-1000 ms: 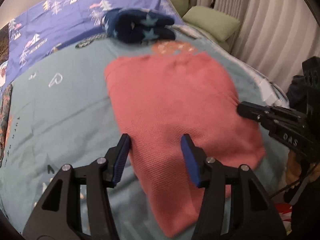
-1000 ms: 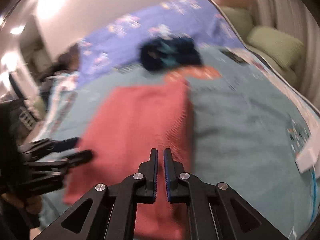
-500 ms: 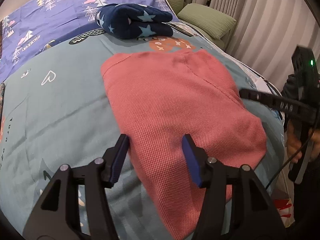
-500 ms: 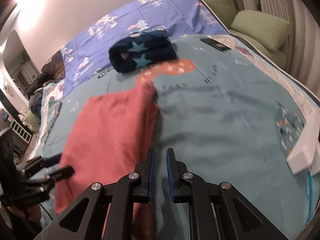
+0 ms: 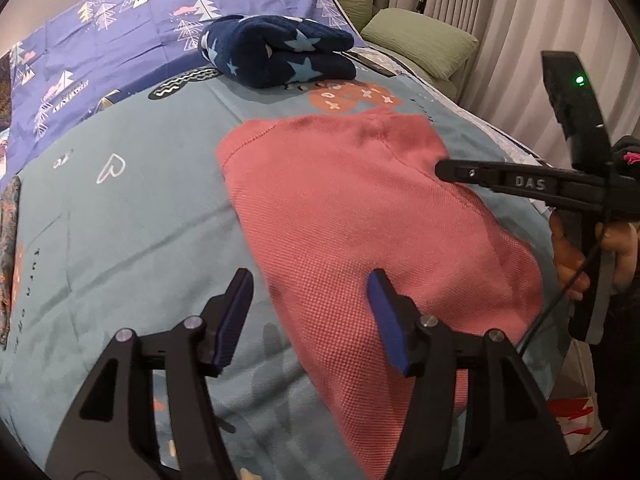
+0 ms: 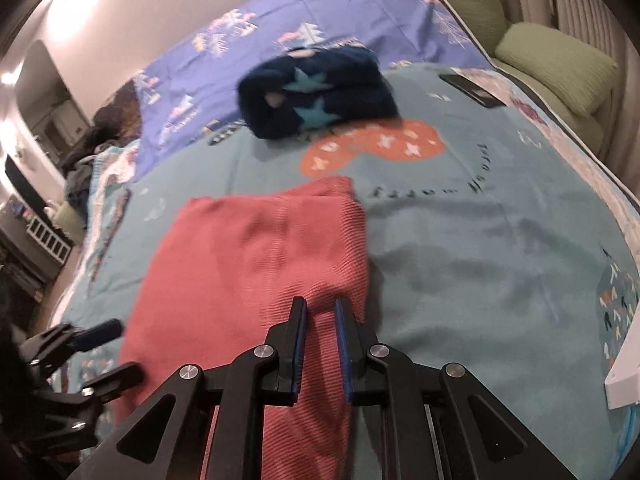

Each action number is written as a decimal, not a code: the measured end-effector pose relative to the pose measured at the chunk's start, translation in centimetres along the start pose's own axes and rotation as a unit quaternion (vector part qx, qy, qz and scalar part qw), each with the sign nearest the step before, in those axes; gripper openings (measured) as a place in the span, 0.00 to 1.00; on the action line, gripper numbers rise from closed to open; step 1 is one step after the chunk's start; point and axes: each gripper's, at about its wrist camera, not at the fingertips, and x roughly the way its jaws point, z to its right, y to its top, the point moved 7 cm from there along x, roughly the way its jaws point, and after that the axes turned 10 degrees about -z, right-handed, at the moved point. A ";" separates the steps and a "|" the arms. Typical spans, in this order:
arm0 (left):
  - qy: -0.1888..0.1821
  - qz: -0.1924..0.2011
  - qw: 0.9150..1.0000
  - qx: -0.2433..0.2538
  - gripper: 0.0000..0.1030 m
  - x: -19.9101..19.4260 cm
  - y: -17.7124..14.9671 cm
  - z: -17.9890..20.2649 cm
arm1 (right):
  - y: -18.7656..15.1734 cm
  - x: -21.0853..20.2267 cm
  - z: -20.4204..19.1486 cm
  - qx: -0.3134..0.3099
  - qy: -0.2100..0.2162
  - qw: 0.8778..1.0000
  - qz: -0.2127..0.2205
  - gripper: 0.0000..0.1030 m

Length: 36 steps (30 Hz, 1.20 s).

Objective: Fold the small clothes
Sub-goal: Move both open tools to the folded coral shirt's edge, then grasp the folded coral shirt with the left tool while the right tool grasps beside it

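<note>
A pink knit garment [image 5: 360,216] lies folded flat on the teal bedspread [image 5: 120,220]; it also shows in the right wrist view [image 6: 256,264]. My left gripper [image 5: 310,312] is open and empty, just above the garment's near left edge. My right gripper [image 6: 320,312] stands over the garment's right edge with its jaws a narrow gap apart, nothing gripped. In the left wrist view the right gripper [image 5: 444,170] reaches in from the right, over the garment's far right side.
A folded navy star-print garment [image 5: 276,56] sits at the far end of the bed [image 6: 316,92]. Green cushions [image 5: 420,44] and curtains stand beyond. A purple printed sheet [image 5: 120,20] covers the far left. The bed's edge drops off at the right.
My right gripper has swung back over the pink garment's right edge and its jaws have parted slightly. My left gripper has stayed open over the near edge.
</note>
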 end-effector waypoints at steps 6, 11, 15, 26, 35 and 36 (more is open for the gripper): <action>0.024 0.004 1.000 0.005 0.60 -0.4 0.1 0.0 | -0.3 -0.6 0.2 0.001 -0.002 1.000 0.003 0.14; 0.047 0.006 0.999 0.011 0.64 -0.8 0.2 -0.4 | -0.3 -1.4 0.5 0.005 0.005 1.000 0.009 0.21; 0.065 0.014 0.998 -0.017 0.70 -1.9 1.5 -3.7 | 0.2 -2.6 1.6 0.022 0.029 0.999 0.023 0.45; -0.110 -0.056 0.989 -0.087 0.71 3.3 2.8 -7.0 | 0.3 -1.3 2.6 0.009 0.122 0.992 -0.020 0.56; -0.231 -0.046 0.967 -0.095 0.71 6.0 5.2 -5.3 | 1.7 3.0 1.2 0.001 0.225 0.971 -0.078 0.57; -0.235 -0.045 0.967 -0.091 0.71 6.0 5.2 -5.2 | 1.9 3.1 1.0 -0.005 0.227 0.971 -0.079 0.58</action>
